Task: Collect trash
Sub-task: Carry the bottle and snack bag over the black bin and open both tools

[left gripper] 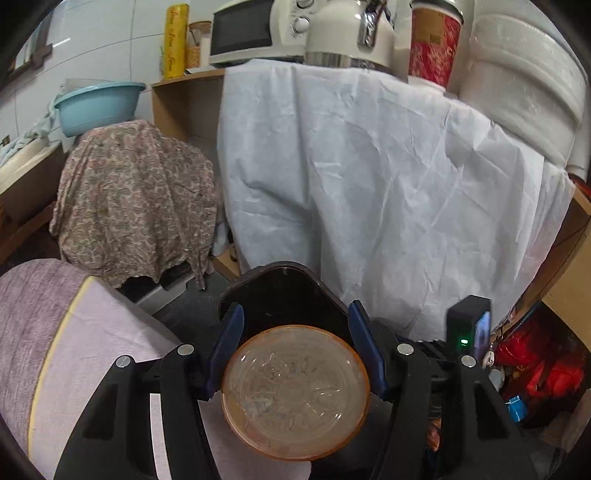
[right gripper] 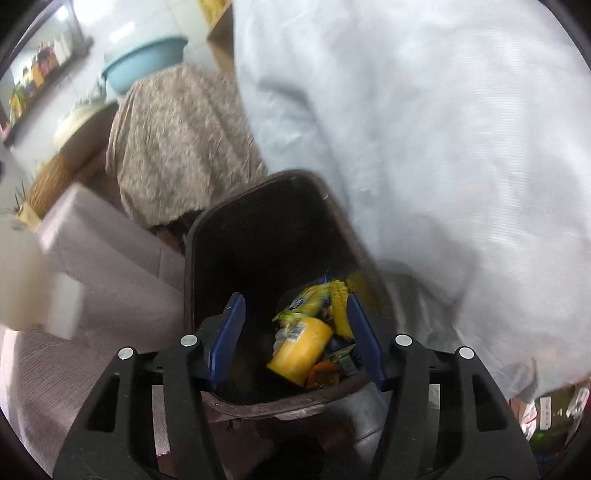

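In the left wrist view my left gripper [left gripper: 295, 347] is shut on a clear plastic cup with an orange rim [left gripper: 295, 391], its round end facing the camera, held above the dark brown trash bin [left gripper: 280, 273]. In the right wrist view my right gripper [right gripper: 293, 339] is open and empty right over the same bin [right gripper: 258, 221]. Inside the bin lie a yellow cup [right gripper: 301, 349], a yellow snack wrapper [right gripper: 314, 299] and other small wrappers.
A white cloth-covered table [left gripper: 369, 184] stands behind the bin, with a kettle [left gripper: 351, 33], a red cup [left gripper: 434, 44] and a microwave [left gripper: 243, 33] on top. A floral-covered object [left gripper: 136, 199] and a purple cushioned seat [left gripper: 55, 332] are to the left. Red bags [left gripper: 535, 362] lie at the right.
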{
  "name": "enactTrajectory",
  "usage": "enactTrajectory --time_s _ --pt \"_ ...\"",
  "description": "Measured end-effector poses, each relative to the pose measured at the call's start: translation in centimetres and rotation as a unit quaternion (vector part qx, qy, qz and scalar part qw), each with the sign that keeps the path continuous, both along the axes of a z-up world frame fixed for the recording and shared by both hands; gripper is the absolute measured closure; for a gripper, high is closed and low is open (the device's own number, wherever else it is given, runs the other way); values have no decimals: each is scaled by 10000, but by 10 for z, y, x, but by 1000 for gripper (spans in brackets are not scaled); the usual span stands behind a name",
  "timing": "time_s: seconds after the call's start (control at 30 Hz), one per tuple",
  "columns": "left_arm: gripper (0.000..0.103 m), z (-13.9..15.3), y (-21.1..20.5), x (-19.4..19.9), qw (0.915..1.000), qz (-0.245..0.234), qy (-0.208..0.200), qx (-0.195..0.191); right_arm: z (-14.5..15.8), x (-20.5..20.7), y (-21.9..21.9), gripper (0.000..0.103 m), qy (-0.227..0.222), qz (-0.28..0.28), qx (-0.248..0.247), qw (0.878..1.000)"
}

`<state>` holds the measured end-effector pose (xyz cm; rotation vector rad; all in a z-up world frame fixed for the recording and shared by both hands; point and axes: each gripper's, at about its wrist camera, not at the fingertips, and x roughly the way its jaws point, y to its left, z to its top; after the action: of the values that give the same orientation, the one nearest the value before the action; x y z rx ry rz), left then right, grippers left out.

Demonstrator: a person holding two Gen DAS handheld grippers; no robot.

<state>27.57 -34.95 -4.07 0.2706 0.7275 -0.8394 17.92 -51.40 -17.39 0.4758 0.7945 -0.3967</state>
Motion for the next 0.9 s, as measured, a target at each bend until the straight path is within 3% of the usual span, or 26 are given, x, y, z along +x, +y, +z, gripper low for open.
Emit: enactTrajectory --time_s 0.13,0.33,0.57,0.67,0.73,0.9 --pt "45 -19 -25 2 9998 -73 84 188 4 -29 -9 33 -176 -392 -24 9991" --pt "45 -53 -67 17 9974 71 357 616 7 -65 -13 32 -270 -749 -199 9966" --pt "44 -99 -98 30 9895 322 683 1229 13 -77 -6 30 -263 -840 -578 9944" --pt "44 -104 -98 28 9896 210 758 1202 15 -80 -2 28 -256 -785 -742 9938" --pt "39 -102 -95 26 9895 226 714 1236 16 -81 -1 27 -259 -792 -793 9934" --pt "29 -77 -76 20 9937 282 716 820 19 -80 6 25 -320 -757 -748 9938"
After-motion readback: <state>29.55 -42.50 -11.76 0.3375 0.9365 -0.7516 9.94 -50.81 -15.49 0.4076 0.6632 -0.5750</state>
